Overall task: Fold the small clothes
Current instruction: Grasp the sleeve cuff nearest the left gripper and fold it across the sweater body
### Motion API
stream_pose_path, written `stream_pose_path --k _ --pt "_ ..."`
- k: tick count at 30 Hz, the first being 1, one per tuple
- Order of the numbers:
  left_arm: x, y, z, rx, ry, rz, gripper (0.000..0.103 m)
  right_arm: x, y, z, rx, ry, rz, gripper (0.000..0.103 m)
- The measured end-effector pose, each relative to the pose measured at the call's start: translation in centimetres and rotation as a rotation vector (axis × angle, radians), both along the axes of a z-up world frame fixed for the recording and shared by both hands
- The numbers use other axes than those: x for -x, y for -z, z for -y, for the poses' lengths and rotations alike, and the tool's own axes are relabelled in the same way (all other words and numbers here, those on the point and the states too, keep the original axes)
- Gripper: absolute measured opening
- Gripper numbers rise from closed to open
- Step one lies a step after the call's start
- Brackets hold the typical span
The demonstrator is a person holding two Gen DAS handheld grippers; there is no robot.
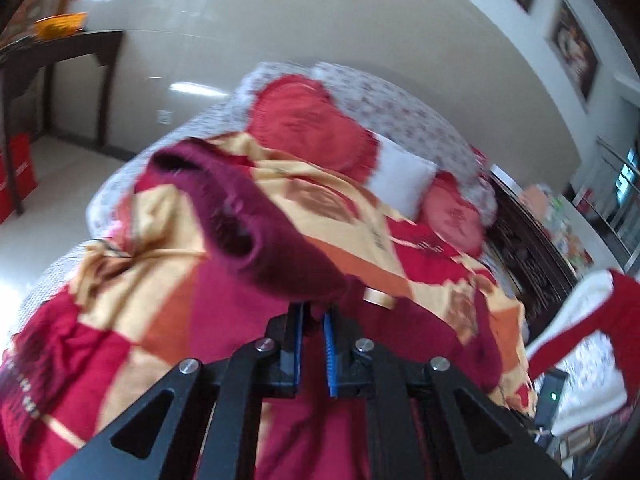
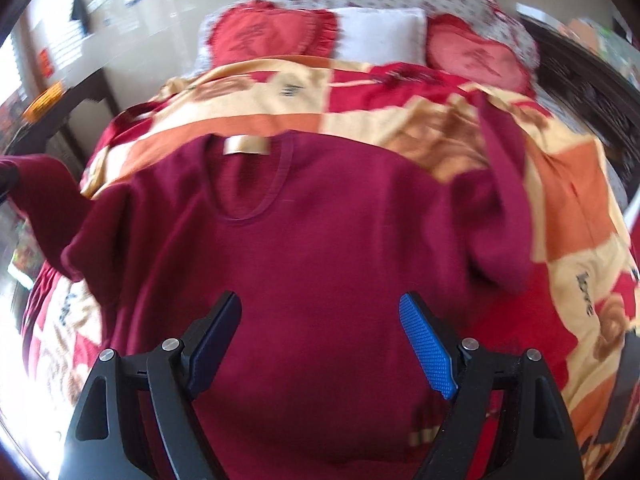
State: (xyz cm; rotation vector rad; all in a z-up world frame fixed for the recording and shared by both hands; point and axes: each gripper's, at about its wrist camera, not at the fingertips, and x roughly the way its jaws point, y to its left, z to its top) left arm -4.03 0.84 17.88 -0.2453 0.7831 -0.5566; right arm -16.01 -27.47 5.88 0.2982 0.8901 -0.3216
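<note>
A maroon long-sleeved sweater [image 2: 312,264] lies face up on a red, orange and cream blanket [image 2: 568,184], neck and label toward the pillows. My right gripper [image 2: 320,312] is open and empty, hovering over the sweater's body. My left gripper [image 1: 313,312] is shut on the sweater's left sleeve [image 1: 256,224] and holds it lifted above the blanket [image 1: 132,264]; the cuff opening faces the camera. That raised sleeve [image 2: 36,188] shows at the left edge of the right wrist view. The other sleeve [image 2: 504,208] lies folded at the right.
Two red heart-shaped cushions [image 2: 264,36] [image 2: 476,56] and a white pillow [image 2: 380,32] lie at the bed's head. A dark wooden table [image 1: 60,56] stands left of the bed. A dark carved bed frame [image 1: 532,256] runs along the right side.
</note>
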Motion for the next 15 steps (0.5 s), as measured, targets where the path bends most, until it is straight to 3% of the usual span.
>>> stream_pose_path --k 6,12,15 --pt "2.3 2.8 10.5 -0.051 0.202 -0.037 0.009 2.1 0.1 3.2 -0.049 0.073 0.014 0.065" --pt "4.1 7.8 16.4 -0.151 0.325 -0.080 0.012 3.2 0.1 5.2 -0.056 0.114 0.015 0.065" --pt "4.9 9.2 16.6 -0.203 0.362 -0.118 0.033 3.6 -0.1 5.6 -0.066 0.116 0.027 0.065"
